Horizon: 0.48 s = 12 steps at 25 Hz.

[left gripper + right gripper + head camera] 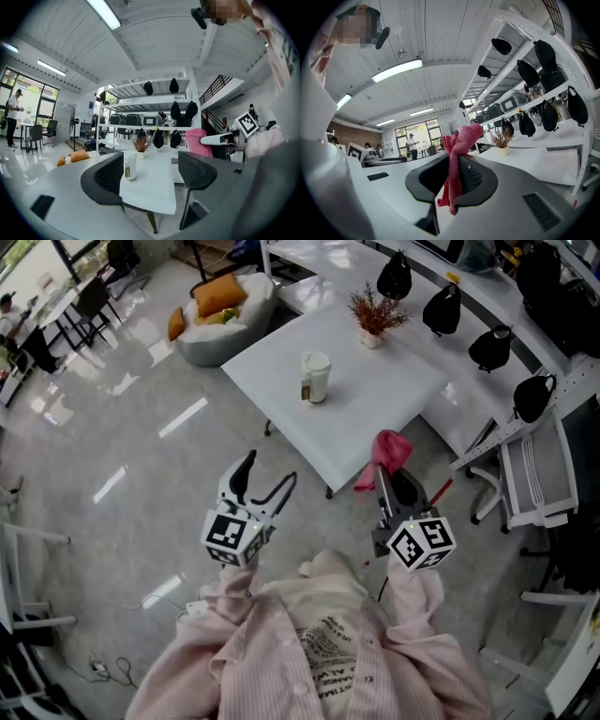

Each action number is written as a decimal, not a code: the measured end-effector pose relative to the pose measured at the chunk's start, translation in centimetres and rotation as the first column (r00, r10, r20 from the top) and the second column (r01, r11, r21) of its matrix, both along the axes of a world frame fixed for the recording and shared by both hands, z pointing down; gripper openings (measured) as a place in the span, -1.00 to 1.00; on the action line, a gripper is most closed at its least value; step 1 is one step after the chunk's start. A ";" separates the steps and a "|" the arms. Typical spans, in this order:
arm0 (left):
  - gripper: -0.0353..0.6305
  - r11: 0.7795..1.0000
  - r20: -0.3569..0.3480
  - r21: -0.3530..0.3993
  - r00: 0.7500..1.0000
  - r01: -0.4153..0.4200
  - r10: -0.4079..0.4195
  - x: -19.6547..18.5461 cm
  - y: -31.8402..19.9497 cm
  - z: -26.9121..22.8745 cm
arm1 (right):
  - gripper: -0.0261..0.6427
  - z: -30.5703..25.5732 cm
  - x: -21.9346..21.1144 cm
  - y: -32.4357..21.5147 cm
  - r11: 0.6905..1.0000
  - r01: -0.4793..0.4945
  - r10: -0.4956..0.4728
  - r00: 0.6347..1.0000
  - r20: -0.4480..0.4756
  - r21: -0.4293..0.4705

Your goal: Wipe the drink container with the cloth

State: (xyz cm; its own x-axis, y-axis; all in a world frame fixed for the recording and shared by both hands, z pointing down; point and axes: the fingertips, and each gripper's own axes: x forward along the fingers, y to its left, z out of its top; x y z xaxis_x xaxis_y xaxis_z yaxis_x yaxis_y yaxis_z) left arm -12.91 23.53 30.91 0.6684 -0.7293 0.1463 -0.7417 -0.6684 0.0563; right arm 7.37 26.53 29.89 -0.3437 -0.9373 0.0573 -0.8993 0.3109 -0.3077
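Pink cloth [458,150] hangs clamped in my right gripper [452,171]; my left gripper [152,174] gapes empty. Ahead of both, well apart, the drink container [315,377] stands on the table [394,395]. Wiping it unbraced might topple it.

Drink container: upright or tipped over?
Upright. The drink container stands on its base on the white table, seen so in the left gripper view too.

white square table [394,399] out front, a small potted dried plant [374,317] near its far corner. beyond it, on the glossy floor [112,427], a grey beanbag [239,329] piled with orange cushions [218,294]. black bags [442,308] line the white shelf [497,301] at right, with a white chair [536,474] below.
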 end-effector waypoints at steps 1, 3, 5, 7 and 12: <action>0.12 1.000 -0.001 0.001 1.000 -0.002 0.002 0.0 -0.4 0.0 | -0.79 0.0 0.0 -0.4 1.000 -0.003 0.003 1.000 0.001 0.000; 0.12 1.000 -0.004 -0.001 1.000 -0.004 0.004 -0.1 -1.2 0.0 | -0.79 0.0 0.0 -1.2 1.000 -0.005 0.005 1.000 -0.001 0.000; 0.12 1.000 -0.005 -0.006 1.000 -0.007 0.007 0.0 -2.1 0.2 | -0.80 0.0 0.0 -2.1 1.000 -0.007 0.007 1.000 -0.002 -0.001; 0.12 1.000 -0.008 -0.012 1.000 -0.009 0.009 0.2 -2.9 0.5 | -0.79 0.1 0.3 -3.1 1.000 -0.009 0.009 1.000 0.007 -0.003; 0.12 1.000 -0.006 -0.022 1.000 -0.013 0.013 0.8 -5.9 1.3 | -0.79 0.9 0.9 -6.2 1.000 -0.007 0.007 1.000 0.021 -0.009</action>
State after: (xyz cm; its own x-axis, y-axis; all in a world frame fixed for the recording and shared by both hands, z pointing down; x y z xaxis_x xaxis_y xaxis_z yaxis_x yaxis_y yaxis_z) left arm -12.08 17.58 32.24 0.6789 -0.7170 0.1582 -0.7323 -0.6769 0.0751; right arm 8.23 20.31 30.74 -0.3383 -0.9392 0.0589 -0.8948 0.3016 -0.3293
